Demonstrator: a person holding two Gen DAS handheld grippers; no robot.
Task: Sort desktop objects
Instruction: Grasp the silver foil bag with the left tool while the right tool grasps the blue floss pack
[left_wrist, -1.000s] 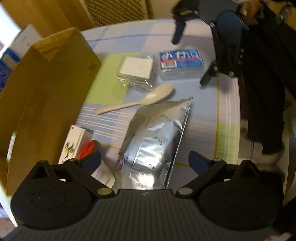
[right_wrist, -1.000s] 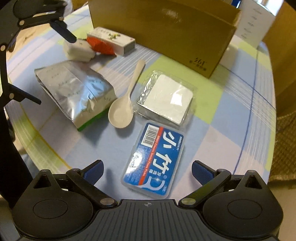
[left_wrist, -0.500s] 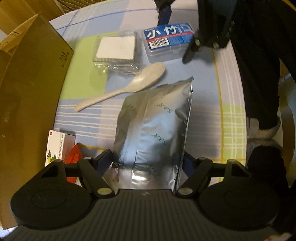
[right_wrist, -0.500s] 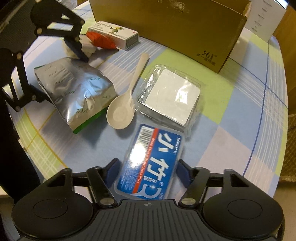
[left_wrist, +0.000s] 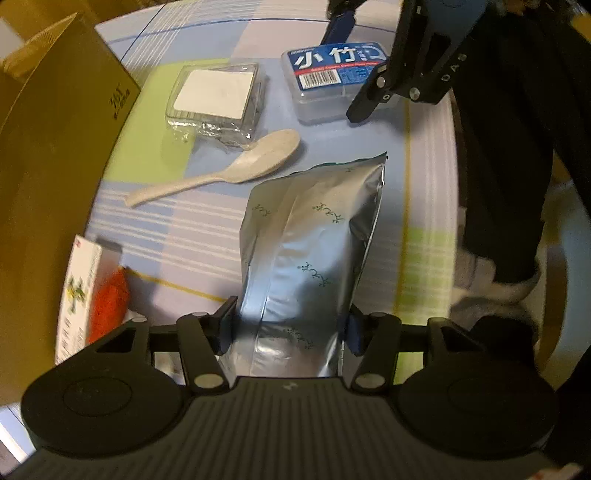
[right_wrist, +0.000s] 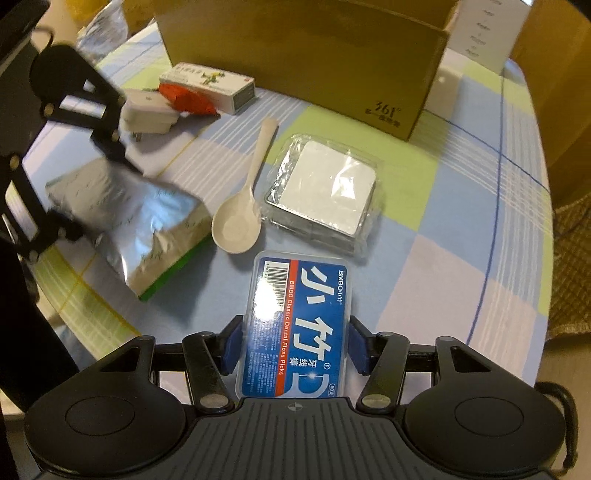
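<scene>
The left gripper (left_wrist: 290, 328) has its fingers (left_wrist: 226, 325) pressed against both sides of the near end of the foil bag (left_wrist: 310, 251), which lies lengthwise on the checked worktop (left_wrist: 184, 236); from the right wrist view the bag (right_wrist: 136, 221) looks tilted, its far end raised. The right gripper (right_wrist: 295, 343) clamps the floss box (right_wrist: 299, 325) across its width, blue fingers (right_wrist: 231, 345) touching each long side, and the box sits at the worktop's near edge.

Between bag and box lie a pale spoon (right_wrist: 245, 199), bowl toward the floss box, and a clear plastic pack (right_wrist: 325, 184) with a white square inside, just beside the spoon's bowl. A large carton (right_wrist: 306, 59) stands at the far side. In front of it sit a slim white box (right_wrist: 208, 86), an orange packet (right_wrist: 188, 101) touching it, and a white plug (right_wrist: 147, 114) just beside that. A person's dark trouser leg (left_wrist: 517, 166) shows beyond the worktop's edge.
</scene>
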